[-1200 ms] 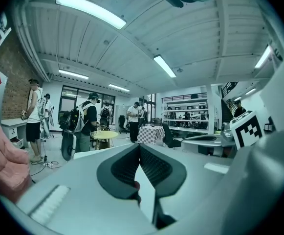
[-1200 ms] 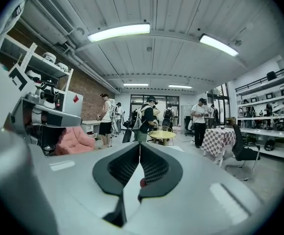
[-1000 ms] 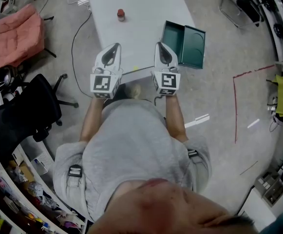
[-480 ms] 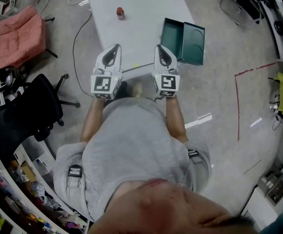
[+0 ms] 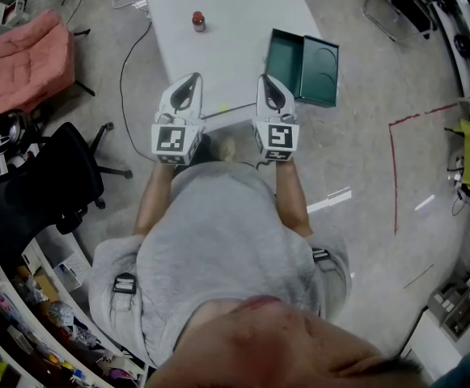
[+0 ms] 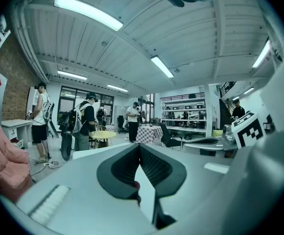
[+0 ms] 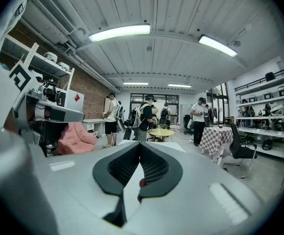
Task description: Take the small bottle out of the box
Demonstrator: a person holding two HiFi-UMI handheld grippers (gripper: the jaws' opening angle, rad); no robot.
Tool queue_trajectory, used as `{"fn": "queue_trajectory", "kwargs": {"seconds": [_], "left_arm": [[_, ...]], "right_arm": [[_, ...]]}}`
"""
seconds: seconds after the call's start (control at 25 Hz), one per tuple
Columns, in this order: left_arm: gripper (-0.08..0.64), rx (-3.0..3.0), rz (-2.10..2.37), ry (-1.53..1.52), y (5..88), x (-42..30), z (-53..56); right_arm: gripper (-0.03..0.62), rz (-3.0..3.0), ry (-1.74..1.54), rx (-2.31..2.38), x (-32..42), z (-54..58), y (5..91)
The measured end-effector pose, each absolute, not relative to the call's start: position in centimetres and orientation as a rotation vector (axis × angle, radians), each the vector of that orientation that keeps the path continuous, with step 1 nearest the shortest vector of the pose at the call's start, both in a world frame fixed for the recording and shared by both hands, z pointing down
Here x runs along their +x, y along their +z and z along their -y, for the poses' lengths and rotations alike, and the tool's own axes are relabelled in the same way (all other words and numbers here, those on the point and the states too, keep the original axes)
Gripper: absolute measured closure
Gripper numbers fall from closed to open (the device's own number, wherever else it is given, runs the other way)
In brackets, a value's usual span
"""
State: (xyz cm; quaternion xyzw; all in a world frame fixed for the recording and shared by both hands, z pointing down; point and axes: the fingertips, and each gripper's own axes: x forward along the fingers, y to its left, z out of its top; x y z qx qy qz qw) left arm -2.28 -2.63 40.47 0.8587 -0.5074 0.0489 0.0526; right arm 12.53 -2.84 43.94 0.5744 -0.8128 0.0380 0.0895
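Note:
A small bottle [image 5: 197, 21] with a red cap stands upright on the white table [image 5: 235, 23], toward its far left and outside the box. The green box [image 5: 303, 67] lies open at the table's right edge; its inside shows nothing. My left gripper [image 5: 191, 80] and right gripper [image 5: 264, 78] hover side by side over the table's near edge, both pointing away from me, well short of the bottle and the box. In the left gripper view the jaws [image 6: 139, 147] meet at their tips; the right gripper [image 7: 139, 146] is closed the same way. Neither holds anything.
A pink cushioned seat [image 5: 20, 55] and a black office chair [image 5: 48, 184] stand left of the table, with a cable [image 5: 124, 63] on the floor between. Red tape [image 5: 392, 176] marks the floor at right. Several people [image 7: 146, 114] stand by a yellow round table [image 7: 161, 132] across the room.

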Motion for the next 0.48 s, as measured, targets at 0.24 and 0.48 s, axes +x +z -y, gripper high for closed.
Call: {"fn": "queue_trajectory", "kwargs": {"seconds": [0.24,0.48], "left_arm": [[0.549,2.612,1.551,0.151,40.52,-2.45,2.65],[0.548,2.604,1.553,0.149,40.59,-2.39,2.73]], "right_arm": [[0.589,2.414,0.12,1.703,12.42,2.78,44.29],[0.589,2.416,0.114,1.7,12.42,2.87,44.3]]}}
